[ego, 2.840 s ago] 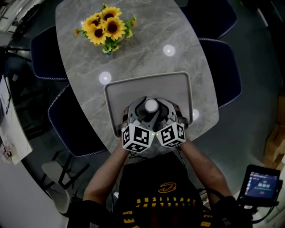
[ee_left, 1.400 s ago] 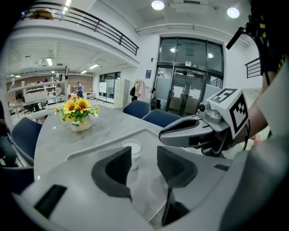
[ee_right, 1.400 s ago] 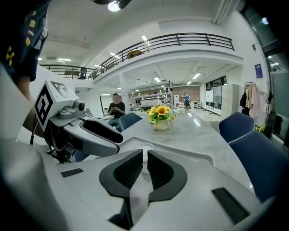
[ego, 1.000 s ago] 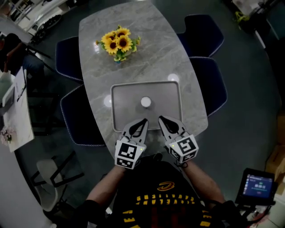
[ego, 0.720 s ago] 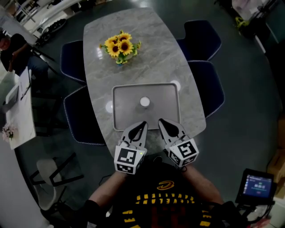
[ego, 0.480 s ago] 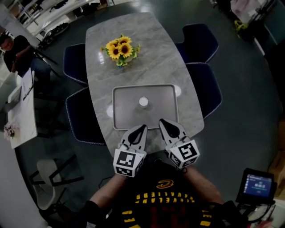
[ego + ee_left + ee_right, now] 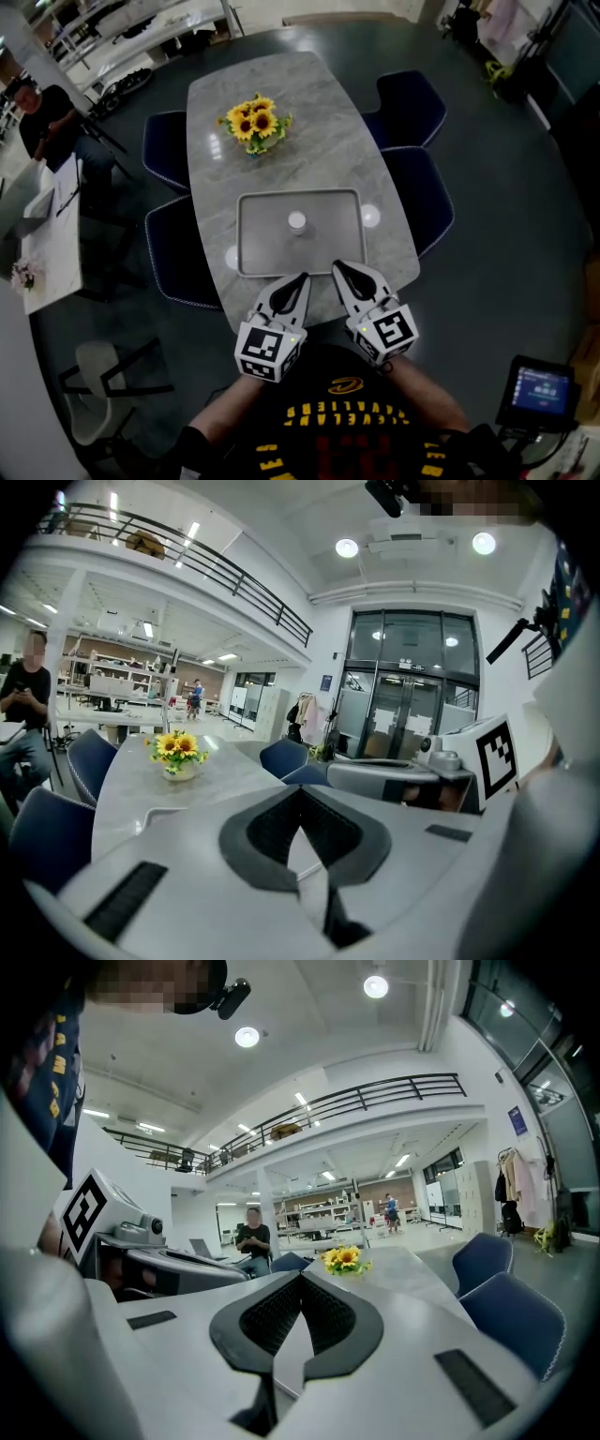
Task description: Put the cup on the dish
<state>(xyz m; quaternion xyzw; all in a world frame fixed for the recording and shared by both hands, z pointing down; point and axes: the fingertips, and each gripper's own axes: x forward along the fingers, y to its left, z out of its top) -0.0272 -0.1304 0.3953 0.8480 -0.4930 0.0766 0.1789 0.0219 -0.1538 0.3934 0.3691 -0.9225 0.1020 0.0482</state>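
Plainly clenched, both: left gripper (image 7: pixel 303 278) and right gripper (image 7: pixel 338 268), jaws pressed together on nothing, side by side above the near end of the table (image 7: pixel 216 103). Straight ahead of the two tips, well apart from them, the white cup (image 7: pixel 297 222), upright near the middle of the grey dish (image 7: pixel 251 255). Farther beyond, sunflowers (image 7: pixel 254 122); off to the right gripper's side, blue chairs (image 7: pixel 413 101).

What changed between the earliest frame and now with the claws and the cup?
The left claw and right claw, earlier bunched around the white cup, have let it go and drawn back to the near edge of the dish, both shut and empty. The cup stays upright on the dish; sunflowers and table unchanged.
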